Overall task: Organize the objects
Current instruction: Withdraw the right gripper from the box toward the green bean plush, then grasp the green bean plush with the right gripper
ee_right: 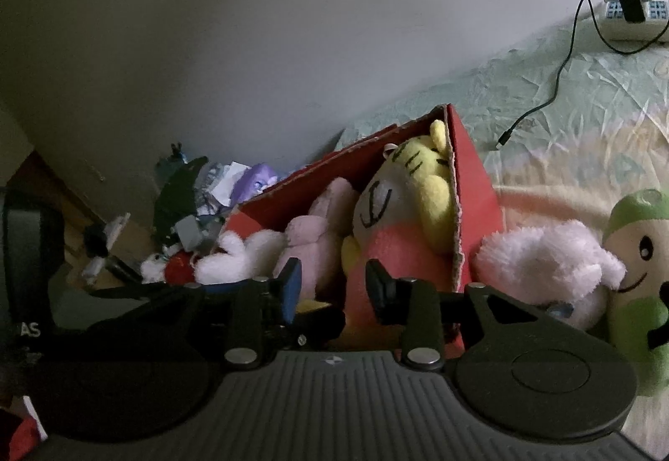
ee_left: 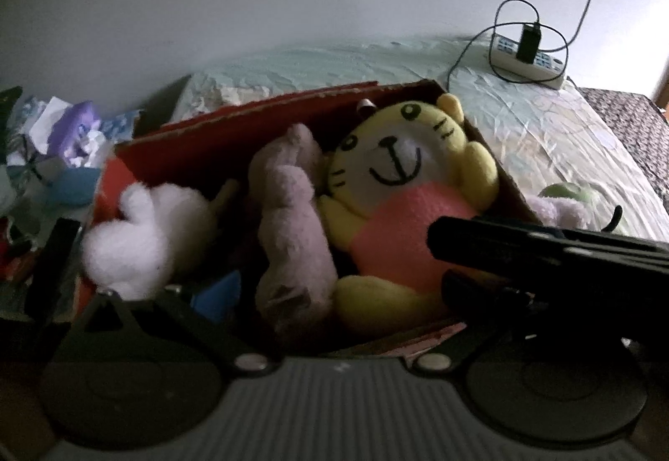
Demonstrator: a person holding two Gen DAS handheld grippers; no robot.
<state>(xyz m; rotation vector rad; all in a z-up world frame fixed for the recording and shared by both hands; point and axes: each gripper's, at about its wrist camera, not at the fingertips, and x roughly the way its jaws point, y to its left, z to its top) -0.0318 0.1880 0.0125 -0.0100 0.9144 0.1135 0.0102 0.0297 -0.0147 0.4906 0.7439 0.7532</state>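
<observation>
**Toys going into the red box; two left outside**

The red box (ee_right: 474, 185) sits on the bed (ee_right: 585, 134), already holding a yellow tiger (ee_left: 401, 185), a pink plush (ee_left: 292, 218) and a white plush (ee_left: 138, 235). Just beside its outer wall, toward the bed's near edge, lie a fluffy white toy (ee_right: 543, 264) and a green doll (ee_right: 639, 272), touching each other.

The right claw (ee_right: 334, 285) is partly spread and empty at the box mouth, over the tiger. The left claw (ee_left: 267, 310) seems wide and empty, though its fingers are dim and hard to read.

Likely next: swing the right claw to the fluffy white toy, pinch its soft body and lift it over the wall.
</observation>
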